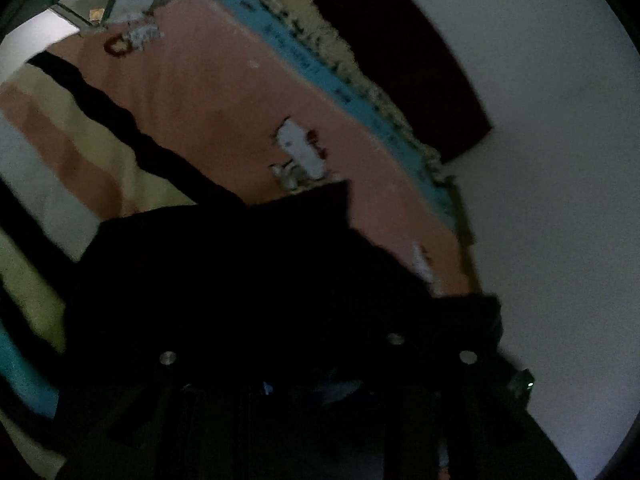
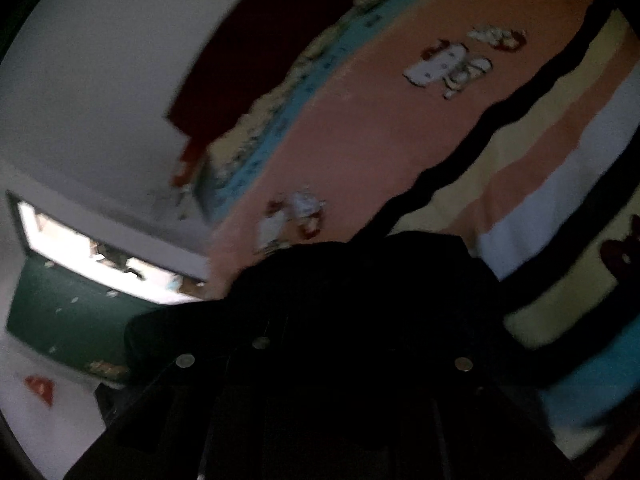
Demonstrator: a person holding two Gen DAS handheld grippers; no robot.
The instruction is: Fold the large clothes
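While both views are dark and blurred, each gripper sits buried under black cloth: left gripper (image 1: 316, 396), right gripper (image 2: 332, 392). Jaw state: cannot tell for either, and no gap or pads show (cloth covers the fingers). The garment (image 1: 224, 280) drapes right over both tools and spills forward onto the bed (image 1: 208, 120), so the fabric lies at and just ahead of the tips, neither hand clearly nearer. Long axis: unreadable, probably running across between the hands. Count: one dark garment, two grippers, one bed with a pink sheet, three metal snaps (image 2: 463, 364) visible per view.
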